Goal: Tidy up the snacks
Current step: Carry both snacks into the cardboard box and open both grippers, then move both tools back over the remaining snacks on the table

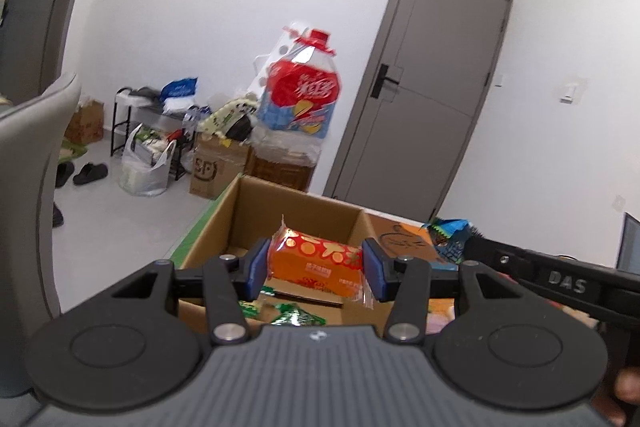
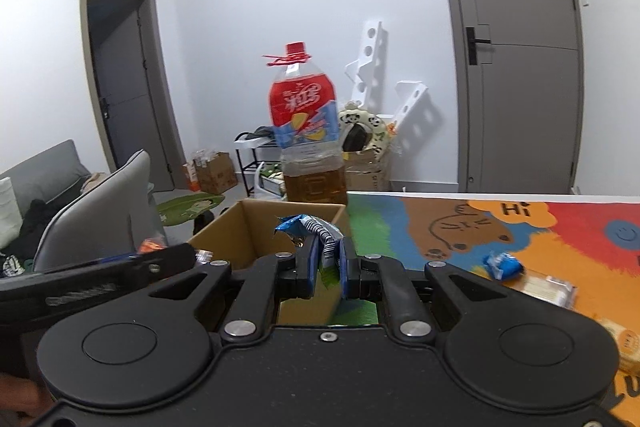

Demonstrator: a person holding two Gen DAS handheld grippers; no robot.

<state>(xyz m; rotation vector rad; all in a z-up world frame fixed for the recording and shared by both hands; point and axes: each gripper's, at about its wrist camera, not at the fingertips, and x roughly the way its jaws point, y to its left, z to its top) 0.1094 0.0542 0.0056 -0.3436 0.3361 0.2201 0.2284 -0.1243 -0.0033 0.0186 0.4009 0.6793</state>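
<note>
While hovering over the box (image 1: 298, 203): left hand-held gripper (image 1: 316, 269) clamps orange pack (image 1: 316, 259) at its ends, right hand-held gripper (image 2: 329, 259) pinched tight on blue pack (image 2: 310, 227). Light, crinkly, slippery, probably crushable; best held mid-body.

Left gripper (image 1: 316, 269) raised and angled slightly down, blue pads (image 1: 259, 267) clamped on both ends of an orange snack packet (image 1: 316, 259), jaws part-way apart. Right gripper (image 2: 329, 259) alongside, same downward tilt, jaws nearly together, pinching a blue snack wrapper (image 2: 310, 227) by its crumpled edge. Each gripper's black body crosses the other's wrist view; fingertip of a person's hand (image 1: 628, 393) visible at frame edge, lower rt
</note>
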